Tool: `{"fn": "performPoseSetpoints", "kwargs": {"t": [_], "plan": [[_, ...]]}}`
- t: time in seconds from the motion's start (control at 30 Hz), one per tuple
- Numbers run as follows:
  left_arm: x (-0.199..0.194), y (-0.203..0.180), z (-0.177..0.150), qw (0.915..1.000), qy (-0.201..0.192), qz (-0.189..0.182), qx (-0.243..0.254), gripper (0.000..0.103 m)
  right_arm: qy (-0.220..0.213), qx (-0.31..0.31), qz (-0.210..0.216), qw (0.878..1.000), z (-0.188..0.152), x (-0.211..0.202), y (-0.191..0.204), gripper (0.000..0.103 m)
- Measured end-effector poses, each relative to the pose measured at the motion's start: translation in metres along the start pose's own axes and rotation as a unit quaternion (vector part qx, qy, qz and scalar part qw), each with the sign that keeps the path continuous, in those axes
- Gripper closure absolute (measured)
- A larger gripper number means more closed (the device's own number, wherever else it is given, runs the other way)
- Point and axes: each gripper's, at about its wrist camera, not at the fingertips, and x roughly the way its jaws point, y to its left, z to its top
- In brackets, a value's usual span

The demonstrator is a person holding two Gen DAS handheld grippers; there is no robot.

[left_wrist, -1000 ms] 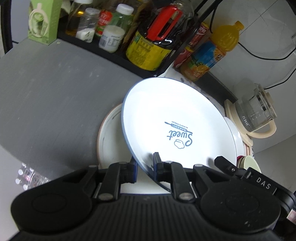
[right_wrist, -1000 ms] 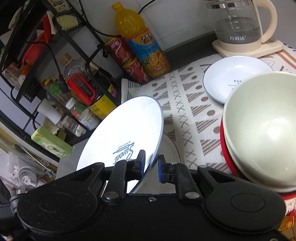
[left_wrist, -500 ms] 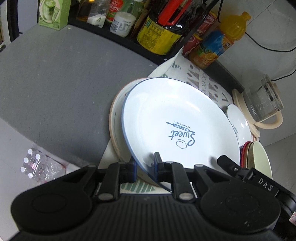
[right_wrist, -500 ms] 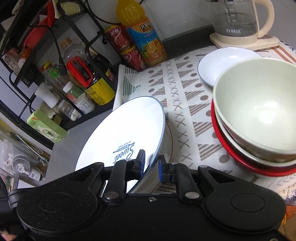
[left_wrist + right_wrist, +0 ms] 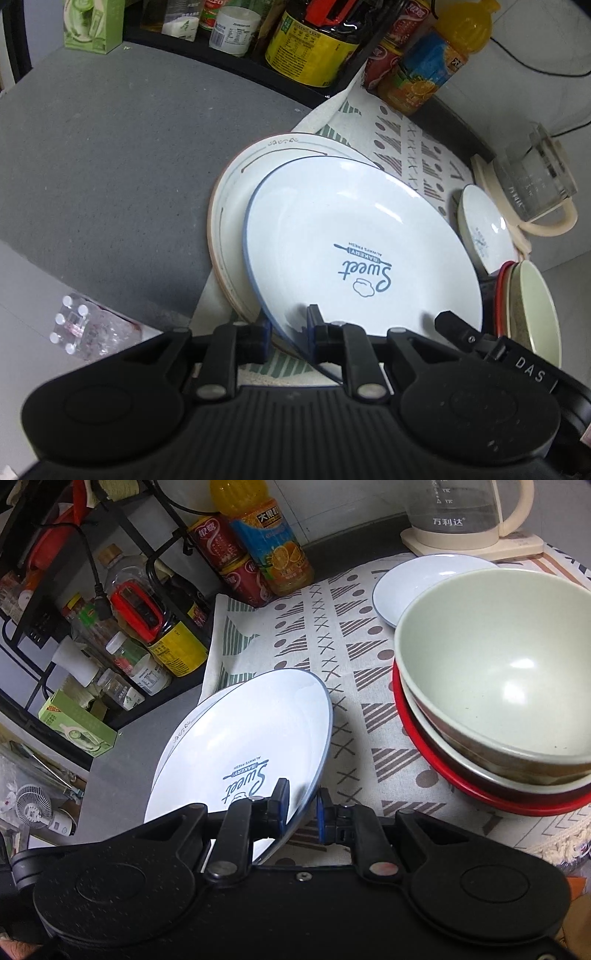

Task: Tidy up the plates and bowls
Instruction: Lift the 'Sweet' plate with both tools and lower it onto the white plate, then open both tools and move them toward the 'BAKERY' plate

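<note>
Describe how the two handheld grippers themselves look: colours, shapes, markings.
Both the left gripper and the right gripper are matte black plastic: a wide ribbed or stippled body with two round bosses, paired linkage arms on silver pivot pins, and slim fingers with blue pads. The right gripper's body, seen in the left view, carries a white "DAS" label. No sleeves or cables show.

the sweet plate (image 5: pixel 362 258) hides most of the plate under it (image 5: pixel 236 192). the kettle (image 5: pixel 469 513) is cut off by the top edge. behind the sweet plate, shelf-jar labels (image 5: pixel 229 27) are too small to read.
</note>
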Motion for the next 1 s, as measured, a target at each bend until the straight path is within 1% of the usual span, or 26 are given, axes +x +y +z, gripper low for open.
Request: {"fn": "performPoseSetpoints", "kwargs": {"t": [0.1,0.13,0.23,0.33,0.37,0.43,0.47,0.53,0.57,0.67,0.77,0.9,0.97,1.0], "plan": [[0.004,-0.002,0.005,0.9999,0.006,0.014,0.005,0.085,0.005,0.0,-0.006,1.0,0.002,0.005,0.002,0.089],[0.005,-0.002,0.007,0.9998,0.008,0.017,0.006,0.082,0.007,-0.001,-0.009,1.0,0.002,0.006,0.003,0.089],[0.005,-0.001,0.012,0.9997,0.016,0.02,0.004,0.081,0.009,-0.009,-0.017,1.0,0.002,0.01,0.006,0.089],[0.003,-0.001,0.015,0.9994,0.016,0.029,0.008,0.079,0.014,-0.014,-0.022,1.0,0.002,0.014,0.009,0.089],[0.001,-0.002,0.015,0.9993,0.011,0.036,0.009,0.077,0.017,-0.015,-0.026,0.999,0.001,0.016,0.009,0.09],[-0.005,-0.003,0.017,0.9984,-0.01,0.053,0.017,0.062,0.019,-0.016,-0.031,0.999,0.0,0.019,0.008,0.093],[-0.006,-0.005,0.018,0.9981,-0.016,0.056,0.021,0.06,0.016,-0.017,-0.03,0.999,0.0,0.02,0.008,0.093],[-0.004,-0.006,0.02,0.9983,-0.012,0.051,0.023,0.057,0.012,-0.02,-0.031,0.999,0.002,0.02,0.01,0.093],[-0.003,-0.007,0.021,0.998,-0.009,0.058,0.023,0.056,0.014,-0.022,-0.033,0.999,0.002,0.021,0.011,0.093],[-0.001,-0.006,0.021,0.9971,-0.013,0.07,0.027,0.055,0.011,-0.032,-0.022,0.999,0.0,0.022,0.015,0.093],[-0.001,-0.006,0.021,0.9972,-0.013,0.069,0.025,0.053,0.012,-0.039,-0.02,0.999,0.0,0.021,0.018,0.089],[-0.006,-0.007,0.02,0.9967,-0.019,0.075,0.024,0.046,0.011,-0.029,-0.01,0.999,0.004,0.018,0.013,0.086],[-0.01,-0.007,0.021,0.9963,-0.025,0.078,0.025,0.045,0.008,-0.026,-0.008,1.0,0.007,0.014,0.012,0.079],[-0.012,-0.008,0.021,0.9963,-0.029,0.076,0.027,0.045,0.006,-0.023,-0.007,1.0,0.008,0.011,0.012,0.067]]}}
